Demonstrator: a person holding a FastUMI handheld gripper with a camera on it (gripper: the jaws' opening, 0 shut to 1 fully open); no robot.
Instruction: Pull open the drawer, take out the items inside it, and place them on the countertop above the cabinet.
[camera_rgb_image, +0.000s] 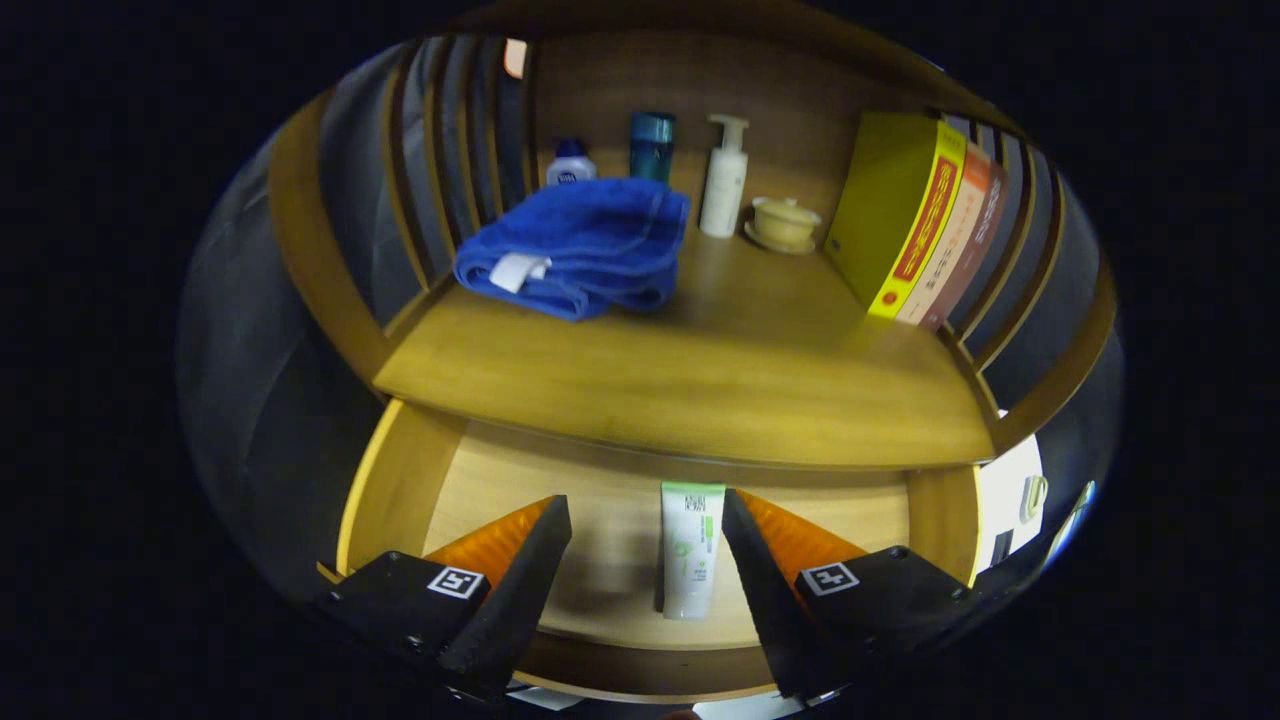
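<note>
drawer open, tube lying inside, gripper spread above it

the gripper (645, 545) is hanging over the open drawer (400, 490) w/ its fingers spread wide apart, gripping nothing. a white tube w/ a green cap end (692, 548) is lying flat on the drawer floor, sitting between the two fingers but closer to the right one, at approx 1 o'clock from the gripper's midpoint; can't tell if the right finger is touching it. the tube's long axis is running toward 12 o'clock, green end pointing to the cabinet.

the wooden countertop (700, 380) is spreading out above the drawer at 12 o'clock. on it, a folded blue towel (585, 245) is resting at approx 11 o'clock, near the slatted left side. behind the towel a small white bottle w/ a blue cap (570, 162) and a teal cup (652, 145) are standing by the back wall. a white pump bottle (725, 180) is standing upright just right of the towel, and a small cream lidded bowl on a saucer (785, 222) is sitting just beside it. at 1 o'clock a row of books (925, 225) is standing upright against the right side, the yellow one nearest the bowl.
</note>
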